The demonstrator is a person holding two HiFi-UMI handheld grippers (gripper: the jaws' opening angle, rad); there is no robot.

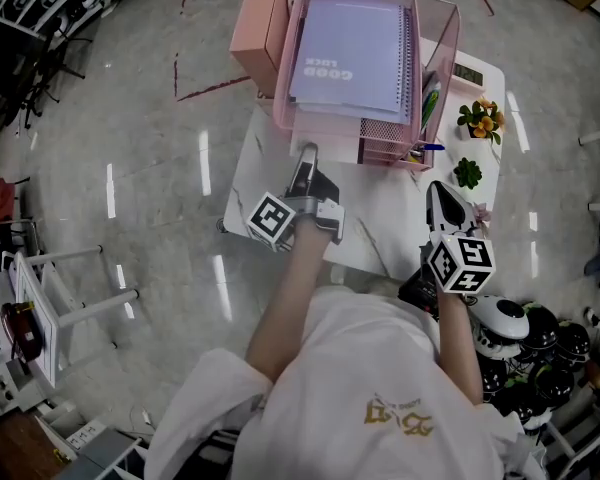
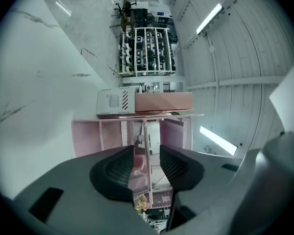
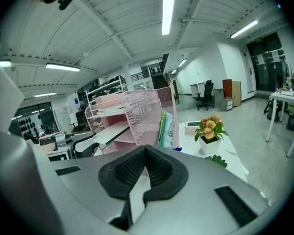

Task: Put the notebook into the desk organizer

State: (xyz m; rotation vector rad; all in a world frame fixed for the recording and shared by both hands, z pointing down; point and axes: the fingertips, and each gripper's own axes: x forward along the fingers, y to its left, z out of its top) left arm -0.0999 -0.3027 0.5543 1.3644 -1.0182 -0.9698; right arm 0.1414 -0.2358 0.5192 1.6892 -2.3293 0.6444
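Shirt (image 1: 380, 398) nearest the lens, both arms reaching out from it; the notebook (image 1: 348, 56) lay flat in the top tray of the pink desk organizer (image 1: 442, 38), cover up, spiral along its right side, by the look of it fully seated. Left gripper (image 1: 305, 160) sat just in front of the organizer's lower mesh tray, fingers spread with nothing gripped; right gripper (image 1: 443, 198) hung over the tabletop (image 1: 380, 223), fingers closed and empty, a small potted flower (image 1: 482, 118) beyond it. Likely risk: a careless pull-back could snag the left fingers on the mesh front and drag the organizer or jolt the notebook askew.
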